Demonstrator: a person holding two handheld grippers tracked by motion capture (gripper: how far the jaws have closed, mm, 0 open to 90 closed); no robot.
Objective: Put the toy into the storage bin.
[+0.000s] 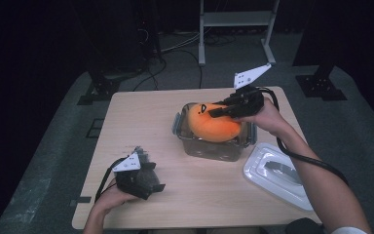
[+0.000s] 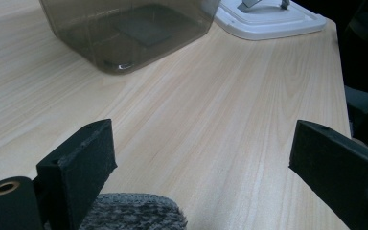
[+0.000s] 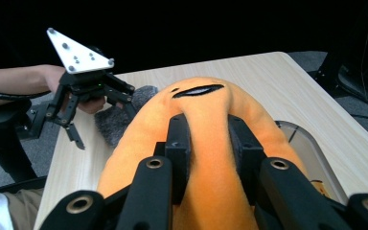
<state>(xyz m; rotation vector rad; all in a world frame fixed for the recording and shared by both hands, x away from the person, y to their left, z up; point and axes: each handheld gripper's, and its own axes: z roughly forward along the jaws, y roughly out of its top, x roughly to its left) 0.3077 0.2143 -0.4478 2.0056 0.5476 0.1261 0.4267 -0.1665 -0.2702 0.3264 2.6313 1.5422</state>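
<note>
Now orange plush toy (image 1: pixel 213 126) pinched by right claw (image 3: pixel 210 143), held over clear container (image 1: pixel 209 146) directly beneath for stowing; left claw (image 2: pixel 201 158) spread, rested on table (image 2: pixel 211 110), grey fuzzy thing (image 2: pixel 134 211) beneath.

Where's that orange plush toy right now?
In the high view the orange plush toy sits right of the table's centre, in the clear container, pinched by the right tongs, with the white lid nearby.

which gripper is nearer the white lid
Right. The right gripper grips the orange plush over the container, beside the lid; the left gripper sits across the table.
</note>
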